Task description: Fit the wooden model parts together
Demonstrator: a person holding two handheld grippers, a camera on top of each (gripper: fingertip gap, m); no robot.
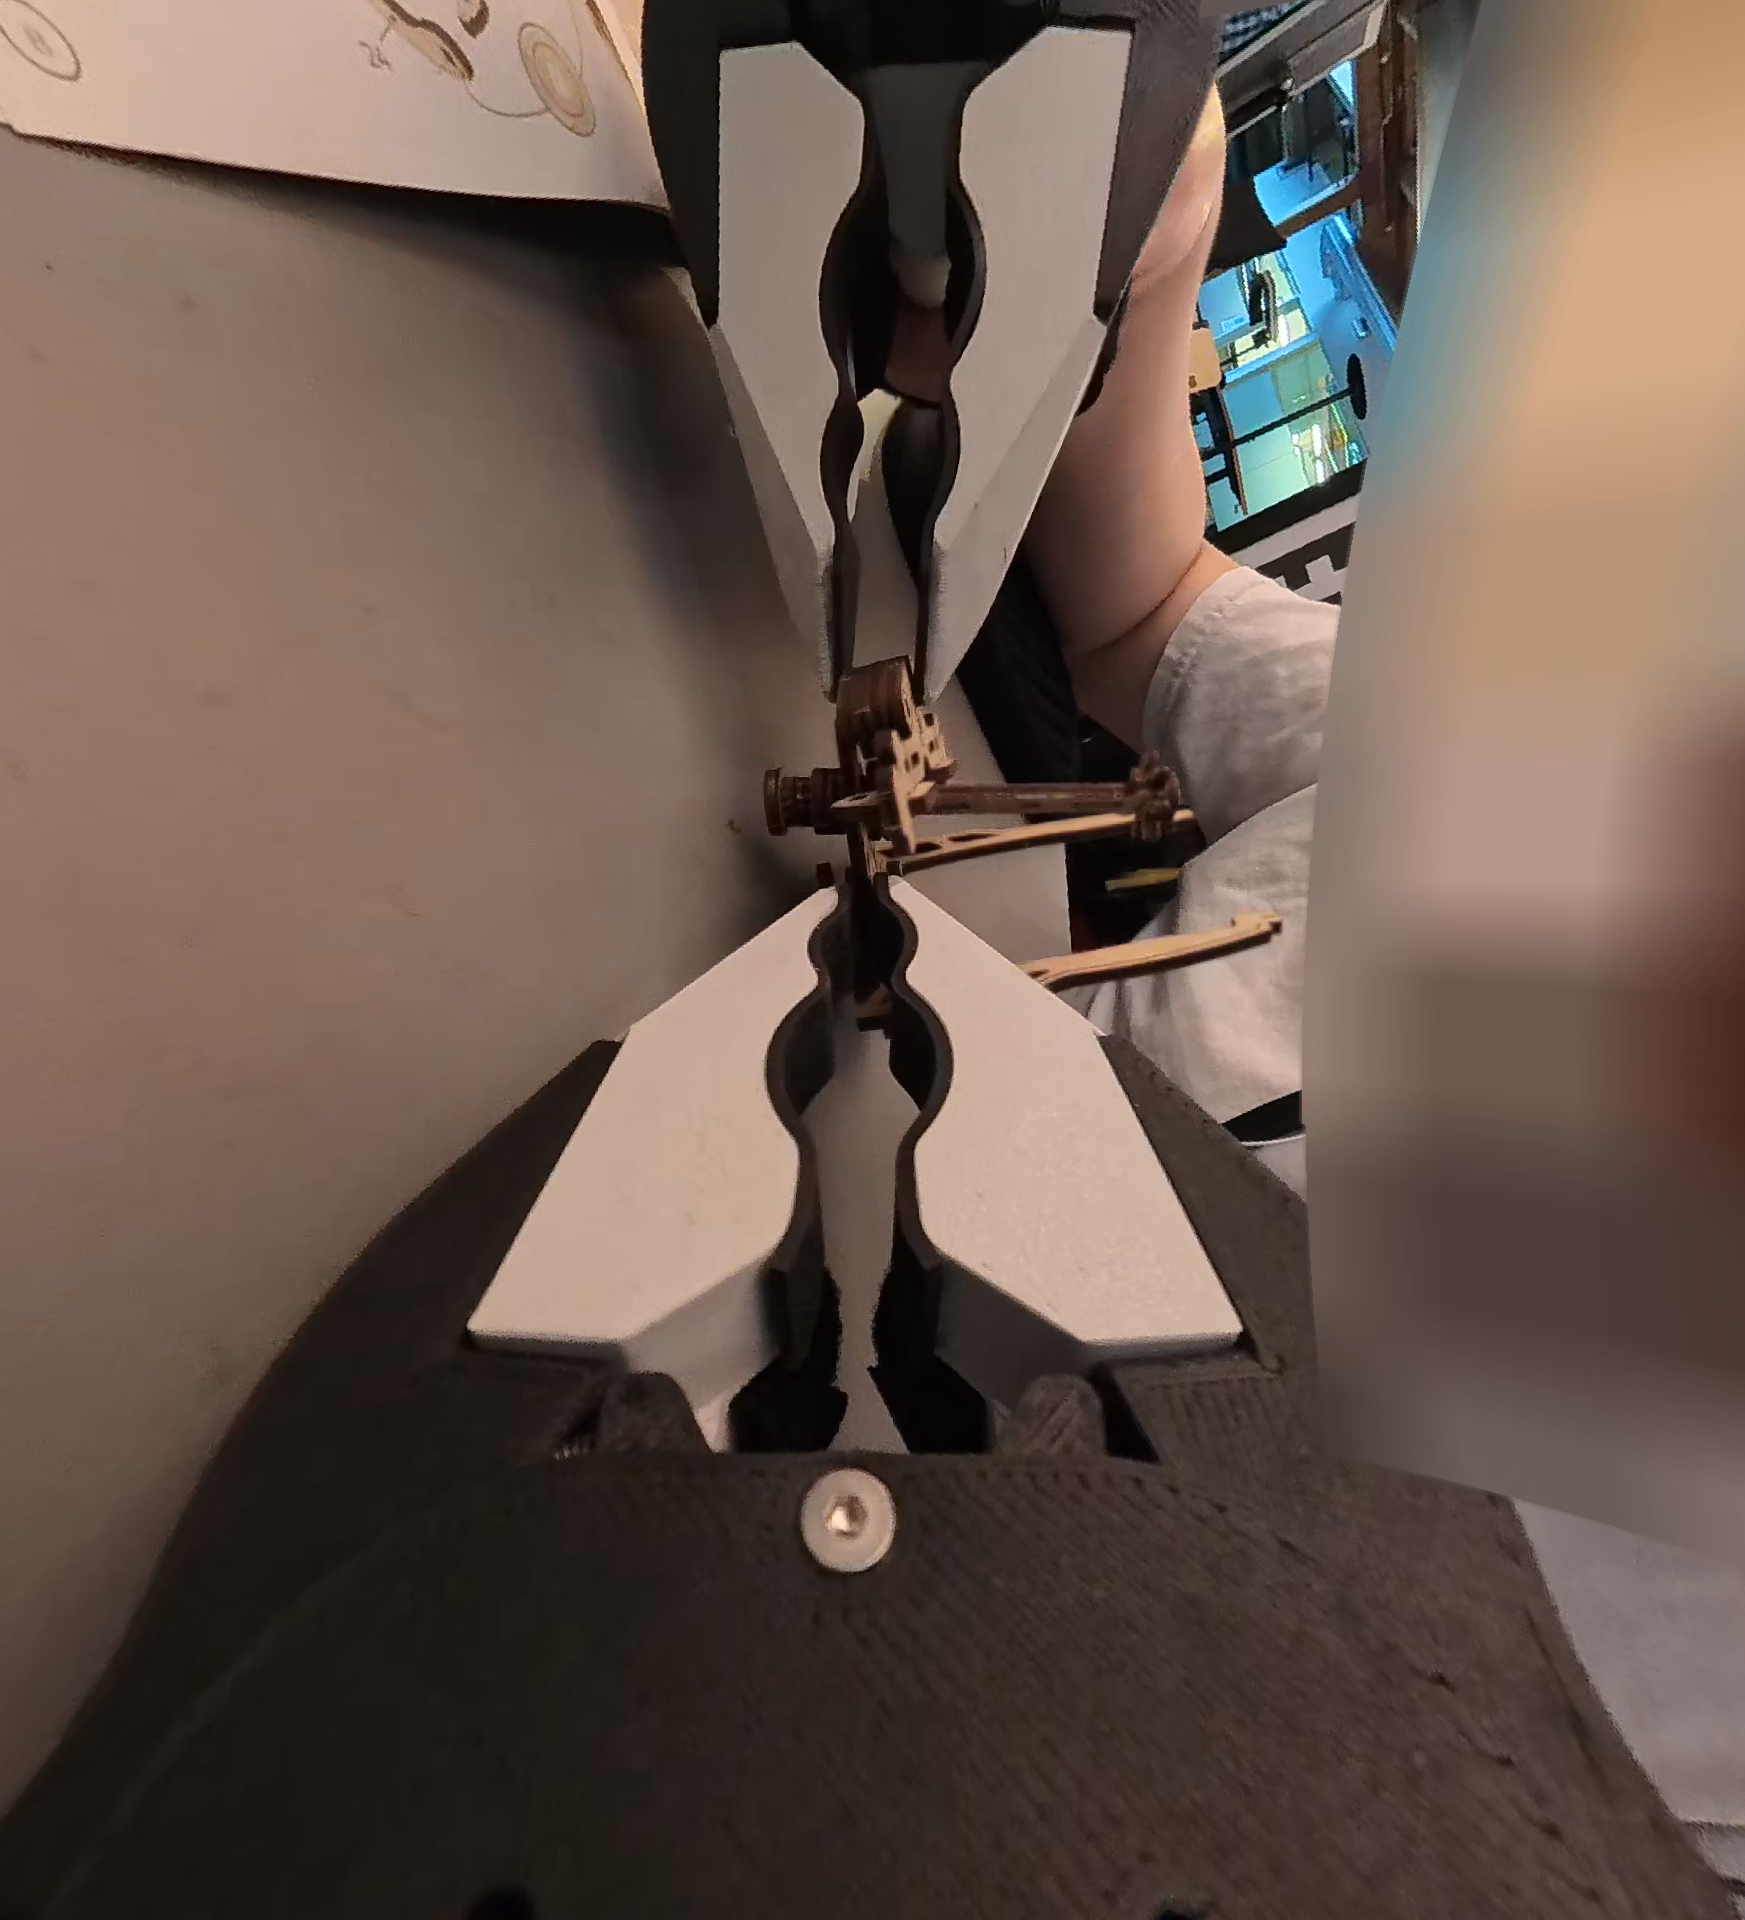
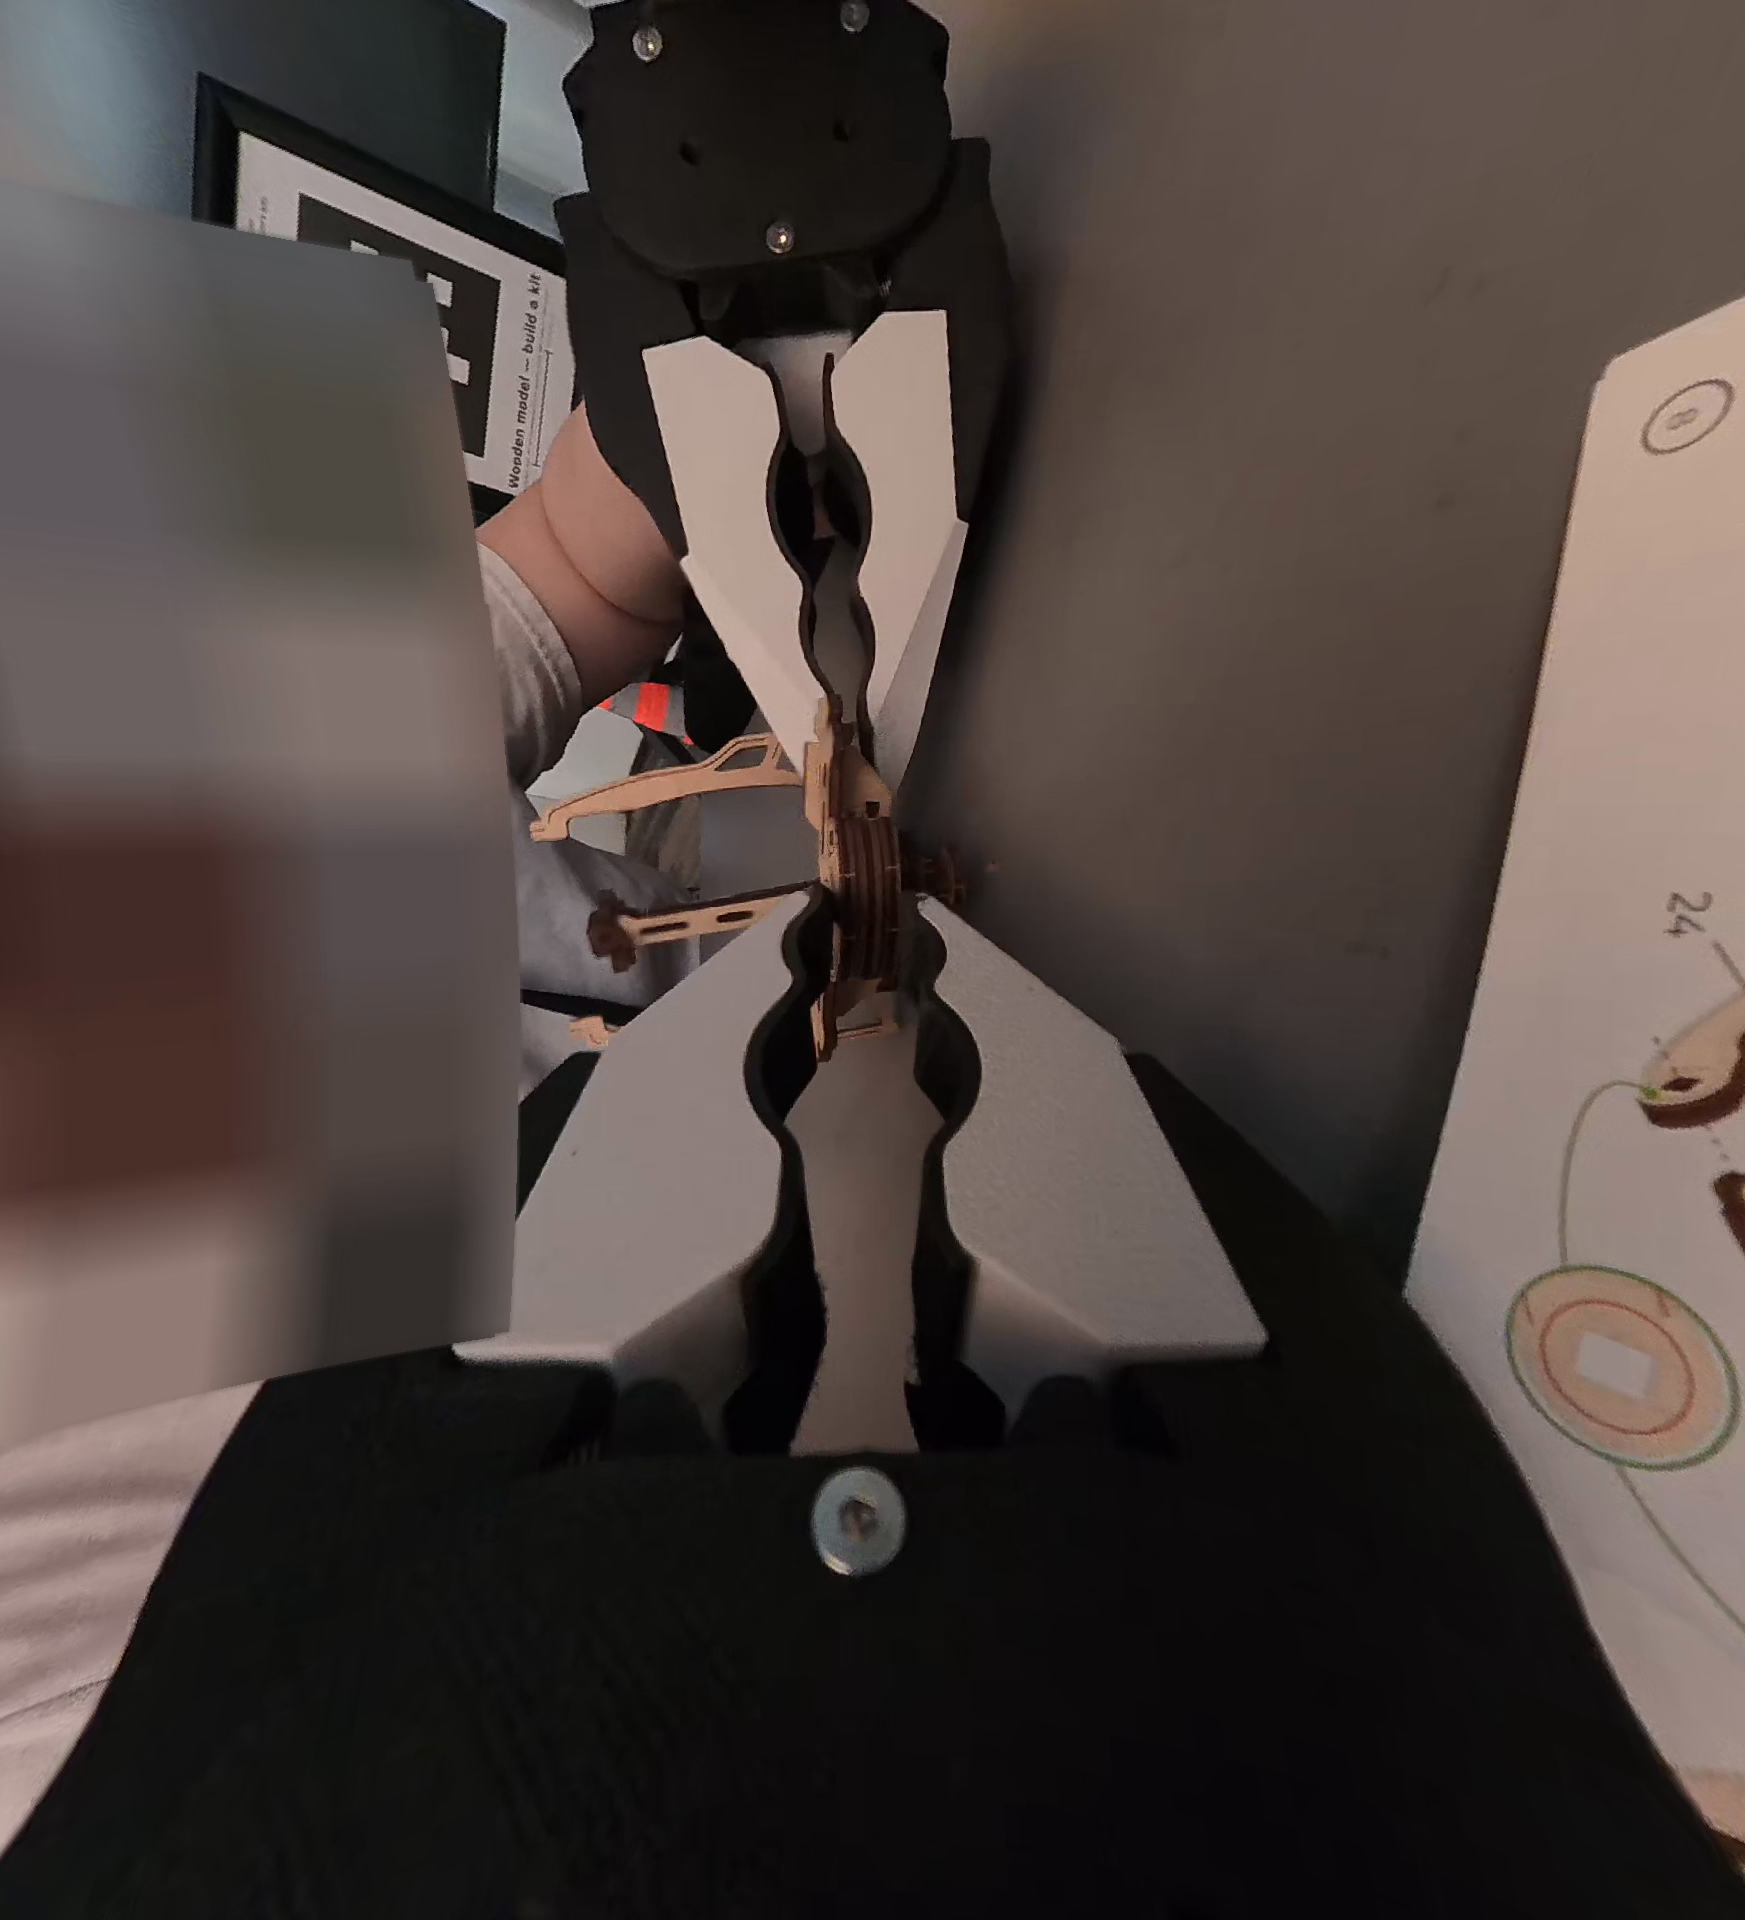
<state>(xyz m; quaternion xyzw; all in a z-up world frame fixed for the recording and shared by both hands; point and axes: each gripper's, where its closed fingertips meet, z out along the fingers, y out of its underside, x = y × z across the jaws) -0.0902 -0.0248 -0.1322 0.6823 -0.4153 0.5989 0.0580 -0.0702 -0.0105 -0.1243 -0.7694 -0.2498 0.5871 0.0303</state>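
Each wrist camera looks close along its own claw, facing the other; both share the wooden model [image 1: 883,790].

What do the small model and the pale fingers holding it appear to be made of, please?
Model: thin laser-cut plywood, judging by pale faces and dark burnt-looking edges. Fingers: matt white plastic, probably 3D-printed, on a black body whose fine ridged layer lines suggest printing; the exact plastic is unclear.
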